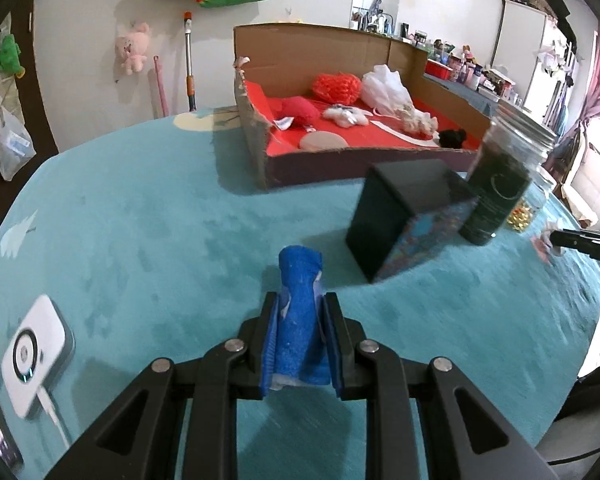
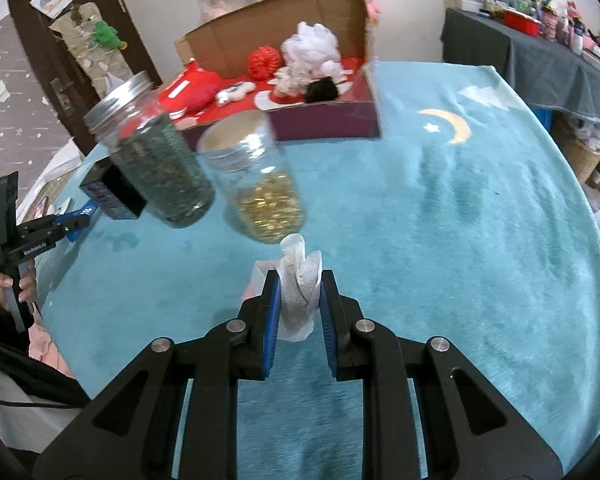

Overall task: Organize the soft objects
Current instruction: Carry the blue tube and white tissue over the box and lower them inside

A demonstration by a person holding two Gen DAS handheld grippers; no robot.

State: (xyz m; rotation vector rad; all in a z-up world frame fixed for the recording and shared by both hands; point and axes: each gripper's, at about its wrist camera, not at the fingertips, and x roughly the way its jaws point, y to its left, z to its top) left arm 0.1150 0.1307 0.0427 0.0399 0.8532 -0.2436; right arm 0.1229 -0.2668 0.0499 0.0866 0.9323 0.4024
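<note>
Left wrist view: the left gripper (image 1: 300, 316) has its jaws pinching a blue sponge (image 1: 300, 320) above the teal mat (image 1: 120, 220), on the near side of the cardboard box (image 1: 260, 148) and well short of it. Right wrist view: the right gripper (image 2: 299, 292) has its jaws clamped on a crumpled white cloth (image 2: 296, 292), also near-side of the box and apart from it.

By my reading the task is well along: the box already holds about seven soft things, namely a red knit ball (image 1: 336, 86), a red cushion (image 1: 298, 110), a white bag (image 1: 386, 88), a small white plush (image 1: 346, 116), a cream tangle (image 1: 418, 122), a black puff (image 1: 452, 138) and a round tan pad (image 1: 323, 141). Two soft items remain, one in each gripper, both still to be carried over the box wall and dropped in.

Hard items beside the box, likely to stay out: two jars, one with green contents (image 2: 156, 152) and one with gold (image 2: 260, 184), and one dark carton (image 1: 404, 220).
</note>
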